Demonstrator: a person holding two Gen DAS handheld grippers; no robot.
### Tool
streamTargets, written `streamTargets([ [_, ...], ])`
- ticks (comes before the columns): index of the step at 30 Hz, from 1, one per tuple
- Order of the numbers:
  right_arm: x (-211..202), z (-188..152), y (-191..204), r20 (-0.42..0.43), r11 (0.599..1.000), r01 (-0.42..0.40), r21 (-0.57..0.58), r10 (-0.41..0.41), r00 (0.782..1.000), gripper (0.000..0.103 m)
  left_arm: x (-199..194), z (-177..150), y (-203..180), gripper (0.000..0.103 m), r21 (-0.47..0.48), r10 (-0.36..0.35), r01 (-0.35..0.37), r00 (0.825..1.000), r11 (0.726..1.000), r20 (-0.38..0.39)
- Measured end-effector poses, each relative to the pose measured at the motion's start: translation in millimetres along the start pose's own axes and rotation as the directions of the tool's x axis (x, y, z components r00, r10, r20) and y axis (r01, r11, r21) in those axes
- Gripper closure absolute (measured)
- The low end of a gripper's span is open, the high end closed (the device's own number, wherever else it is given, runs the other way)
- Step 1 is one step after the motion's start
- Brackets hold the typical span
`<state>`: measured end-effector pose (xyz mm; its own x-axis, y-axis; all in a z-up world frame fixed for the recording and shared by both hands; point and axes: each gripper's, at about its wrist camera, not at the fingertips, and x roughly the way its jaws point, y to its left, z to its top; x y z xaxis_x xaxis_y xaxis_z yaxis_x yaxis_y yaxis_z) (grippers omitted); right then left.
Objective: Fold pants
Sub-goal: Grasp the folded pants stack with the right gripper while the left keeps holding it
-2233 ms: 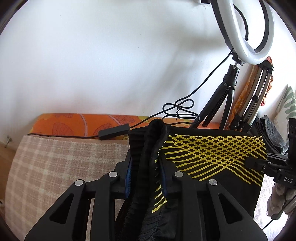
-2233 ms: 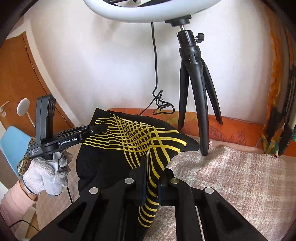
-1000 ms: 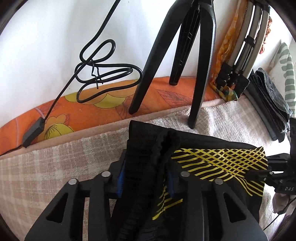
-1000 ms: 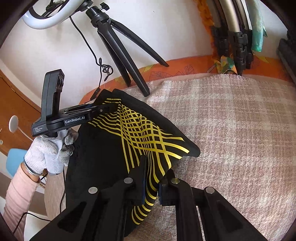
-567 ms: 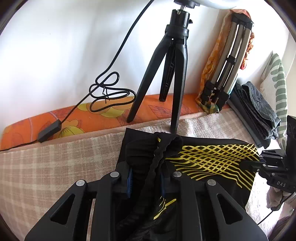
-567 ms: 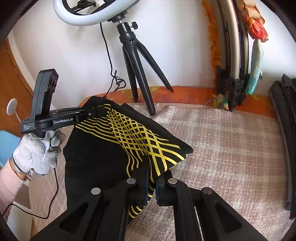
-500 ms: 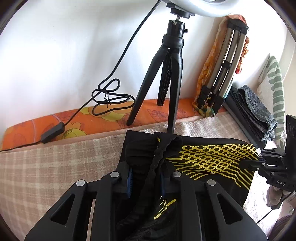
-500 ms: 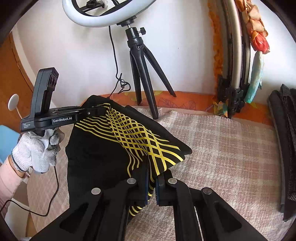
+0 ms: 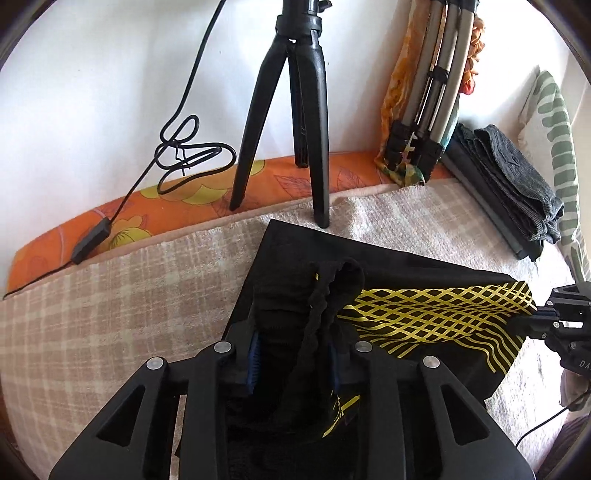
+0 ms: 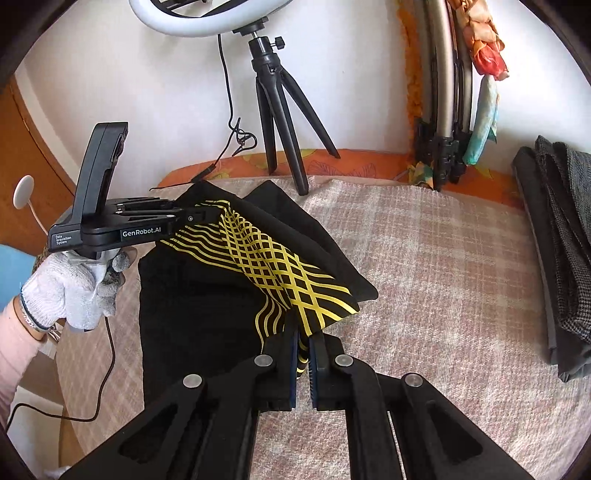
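Note:
The pants (image 10: 207, 291) are black with a yellow lattice print and lie partly on the checked blanket (image 10: 424, 266). My left gripper (image 9: 295, 354) is shut on the bunched elastic waistband (image 9: 325, 295) and holds that end up; it also shows in the right wrist view (image 10: 207, 216). My right gripper (image 10: 303, 347) is shut on the yellow-printed edge of the pants; it also shows in the left wrist view (image 9: 532, 317). The fabric stretches between the two grippers, and its far corner (image 9: 273, 225) rests on the blanket.
A black tripod (image 9: 295, 110) with a ring light (image 10: 207, 22) stands at the wall behind the pants, its cable (image 9: 184, 151) looped on the orange cushion (image 9: 184, 206). Folded dark clothes (image 10: 565, 236) lie at the right. Folded stand legs (image 9: 436, 92) lean in the corner.
Both grippers have carried the pants forward and lowered them over the blanket near the tripod. The fabric lies more spread out on the surface. Both grips are unchanged.

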<state>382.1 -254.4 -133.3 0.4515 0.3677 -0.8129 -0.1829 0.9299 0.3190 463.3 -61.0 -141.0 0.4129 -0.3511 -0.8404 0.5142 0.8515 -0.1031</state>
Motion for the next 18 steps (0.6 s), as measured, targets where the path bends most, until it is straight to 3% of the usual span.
streamTargets([
  [4, 8.8, -3.0, -16.8, -0.004, 1.000, -0.016, 0.026, 0.016, 1.000, 0.101, 9.4, 16.3, 6.1, 0.065, 0.028, 0.012, -0.012, 1.000, 1.000, -0.017],
  [6, 11.7, -2.2, -24.0, 0.001, 0.999, -0.023, 0.035, 0.023, 1.000, 0.101, 19.2, 24.5, 12.3, 0.050, 0.035, 0.032, -0.030, 0.999, 0.999, -0.039],
  [7, 13.0, -2.2, -26.5, 0.002, 0.999, -0.025, 0.037, 0.025, 1.000, 0.101, 26.9, 28.0, 15.4, 0.047, 0.025, 0.020, -0.018, 0.998, 1.000, -0.064],
  [14, 21.1, -3.7, -36.7, -0.001, 0.997, -0.063, 0.050, 0.063, 0.998, 0.100, 56.9, 37.0, 19.4, 0.046, 0.011, -0.072, 0.073, 0.991, 0.997, -0.110],
  [18, 19.0, -3.6, -33.4, 0.003, 0.998, -0.065, 0.026, 0.065, 0.998, 0.100, 66.5, 41.4, 15.7, 0.042, 0.038, -0.072, 0.077, 0.991, 0.996, -0.113],
])
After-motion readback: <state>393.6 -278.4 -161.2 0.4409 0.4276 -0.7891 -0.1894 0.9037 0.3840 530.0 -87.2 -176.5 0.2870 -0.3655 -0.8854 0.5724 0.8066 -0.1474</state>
